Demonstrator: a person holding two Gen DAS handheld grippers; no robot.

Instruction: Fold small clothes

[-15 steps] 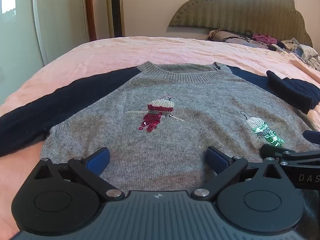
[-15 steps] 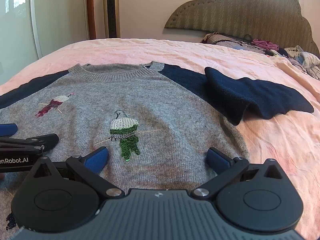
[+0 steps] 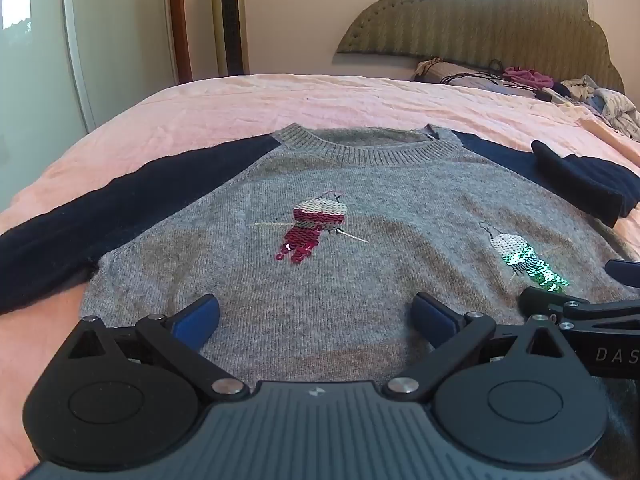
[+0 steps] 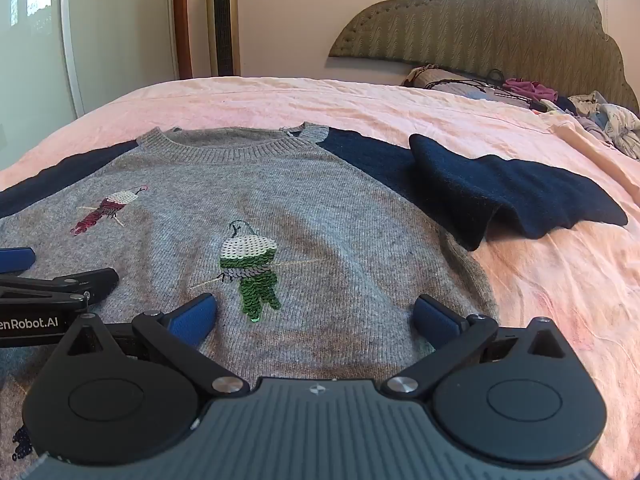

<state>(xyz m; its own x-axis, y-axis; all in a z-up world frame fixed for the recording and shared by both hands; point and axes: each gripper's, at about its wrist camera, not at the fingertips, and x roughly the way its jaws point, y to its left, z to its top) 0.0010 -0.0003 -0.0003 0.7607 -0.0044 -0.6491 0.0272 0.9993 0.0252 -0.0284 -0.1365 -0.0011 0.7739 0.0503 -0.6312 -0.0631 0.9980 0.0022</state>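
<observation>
**Grey knit sweater spread flat, both grippers wide apart above its hem**

Grey wool fills the middle of both wrist views: a small sweater [image 3: 360, 208] with navy raglan sleeves lies face up on a pink bedsheet [image 3: 280, 100], its ribbed collar toward the top of the frame. In the left wrist view, the navy sleeve at left [image 3: 120, 204] stretches out straight toward the left edge. The other sleeve [image 4: 500, 196], seen best from the right wrist, is folded back on itself and rumpled at right of centre.

Two sequin birds decorate the chest: a red one [image 3: 316, 224] and a green one [image 4: 250, 272].

The left gripper [image 3: 316, 316] hangs low over the sweater's lower part, blue pads spread wide with only knit showing between them and nothing held. The right gripper [image 4: 316, 316] stands just the same beside it, fingers fully apart over the green bird's side and holding nothing. Each gripper's tip pokes into the other's view at the frame edge.

A padded olive headboard [image 4: 500, 28] rises at upper right, with a heap of loose clothes [image 4: 600, 120] below it, and a tower fan [image 4: 223, 16] stands at upper left.
</observation>
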